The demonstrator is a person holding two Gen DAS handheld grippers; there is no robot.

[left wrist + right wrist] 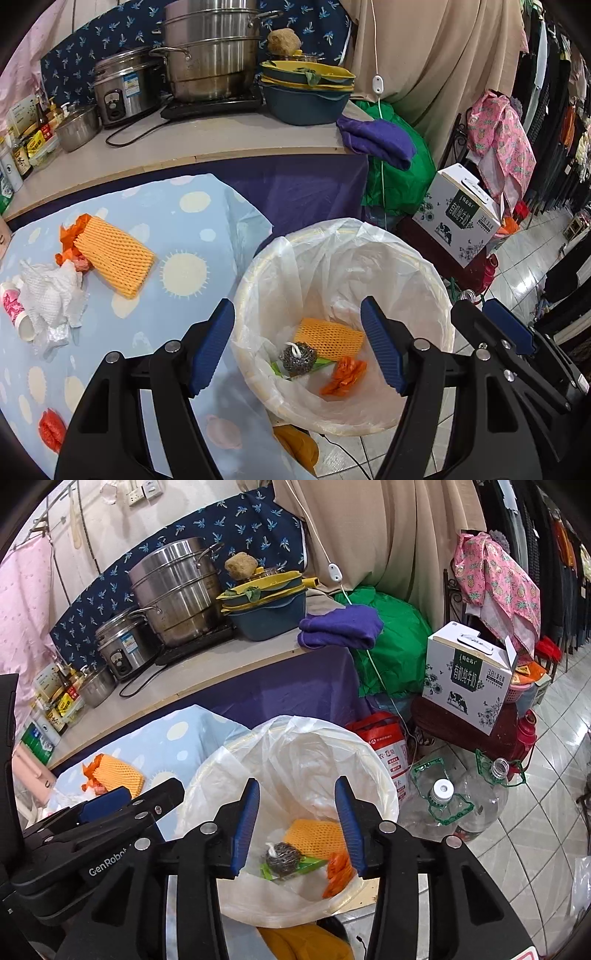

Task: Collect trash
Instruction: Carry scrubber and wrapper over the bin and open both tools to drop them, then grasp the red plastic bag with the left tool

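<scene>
A round bin (436,291) lined with a clear bag stands beside the table; it also shows in the right wrist view (384,775). Inside lie an orange foam net (328,338), a steel scourer (297,356) and an orange wrapper (343,376). My left gripper (297,347) is open and empty above the bin. My right gripper (295,827) is open and empty above it too. On the blue sun-patterned tablecloth (184,221) lie another orange foam net (114,256), crumpled white tissue (48,291), a pink-printed paper cup (14,310) and a red wrapper (51,430).
A counter (221,136) behind holds a steel steamer pot (210,48), rice cooker (122,92), basins (306,92) and bottles. A milk carton box (469,672) and clear water jugs (461,801) stand on the tiled floor at right.
</scene>
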